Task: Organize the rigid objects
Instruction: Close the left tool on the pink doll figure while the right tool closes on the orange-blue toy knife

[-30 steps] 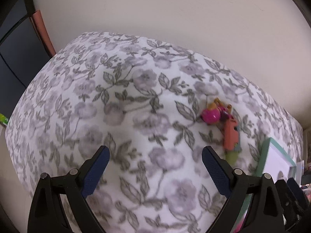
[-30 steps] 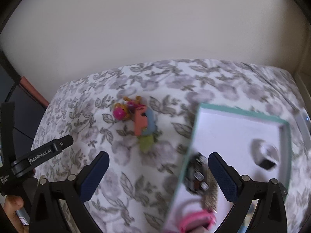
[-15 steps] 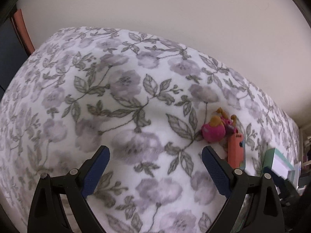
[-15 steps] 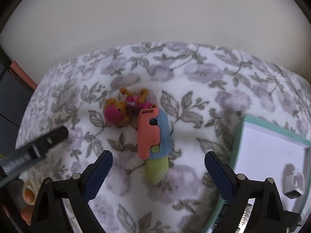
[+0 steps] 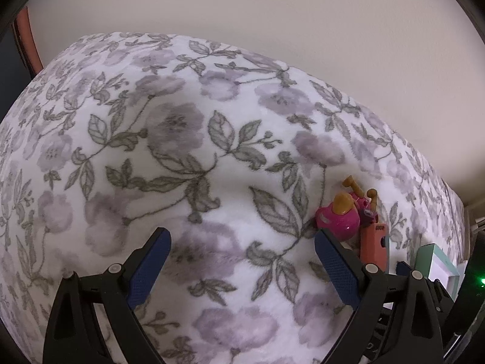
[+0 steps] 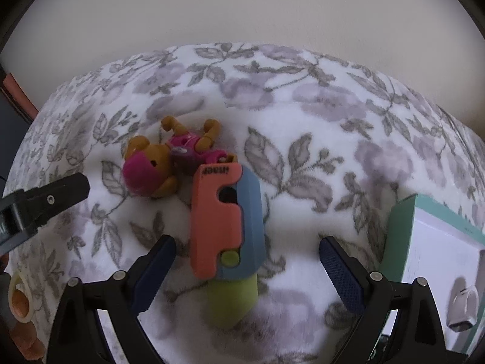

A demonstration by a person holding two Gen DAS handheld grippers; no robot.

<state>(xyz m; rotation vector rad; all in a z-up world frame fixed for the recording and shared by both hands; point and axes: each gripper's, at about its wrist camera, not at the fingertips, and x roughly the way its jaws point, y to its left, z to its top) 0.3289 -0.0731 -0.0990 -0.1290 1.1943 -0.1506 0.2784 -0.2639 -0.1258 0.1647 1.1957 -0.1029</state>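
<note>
An orange, blue and lime toy cutter [image 6: 225, 230] lies on the floral blanket [image 6: 318, 139], lime tip nearest me. Touching its far end is a small brown bear figure in pink [image 6: 151, 173]. My right gripper [image 6: 247, 270] hangs open above the cutter's lower half, pads well clear on both sides. In the left wrist view my left gripper [image 5: 242, 267] stands open over bare blanket [image 5: 169, 151]; the bear figure [image 5: 341, 217] and cutter [image 5: 374, 247] lie just beyond its right finger [image 5: 335, 268].
A teal-rimmed white box [image 6: 400, 236] sits at the right with a small white object [image 6: 462, 308] inside; its corner [image 5: 436, 267] shows in the left view. The left gripper's body [image 6: 42, 203] and a hand reach in from the left. A plain wall lies behind.
Both grippers came down closer to the blanket. The right one swung left from over the box until the cutter lies between its fingers. The left one closed in on the bear's left side.
</note>
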